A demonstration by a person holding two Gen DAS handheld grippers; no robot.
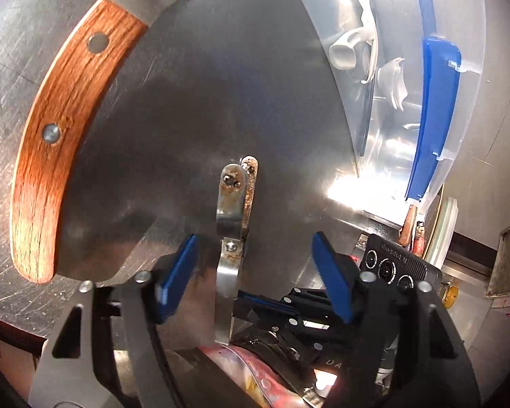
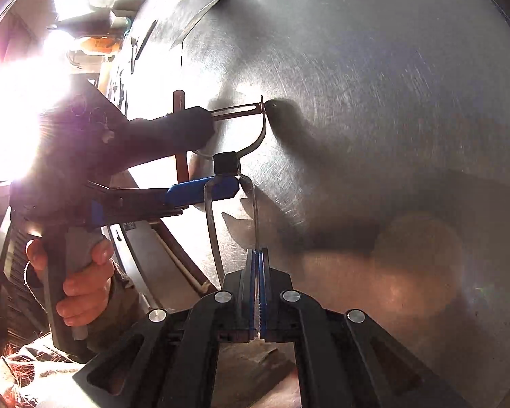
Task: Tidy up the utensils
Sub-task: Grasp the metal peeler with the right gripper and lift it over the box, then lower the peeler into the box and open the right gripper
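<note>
In the left wrist view, a thin metal peeler [image 1: 233, 210] w/ rusty spots is seen in the middle of the frame, above a shiny metal table [image 1: 193, 95]. The left hand-held gripper [image 1: 255, 278] is seen at the bottom, its blue pads [image 1: 178, 273] half open. The peeler's strip is seen btwn the pads, but neither pad is pressed on it. A knife w/ a wood handle [image 1: 64, 129] is laid on the table at the left of the frame. A clear plastic box [image 1: 391, 68] w/ blue clips is seen at the upper right, w/ white things inside.

In the right wrist view, the right hand-held gripper [image 2: 257, 265] is seen at the bottom middle, shut tight on one thin metal leg of the peeler [image 2: 251, 183]. The peeler is held up over the table [image 2: 374, 85], just above the middle of the frame. The left hand-held gripper [image 2: 217, 183] is seen from the side at the left, right by the peeler's loop, and it is held by a person's hand [image 2: 81, 278] at the lower left. Bright glare is seen at the upper left.
</note>
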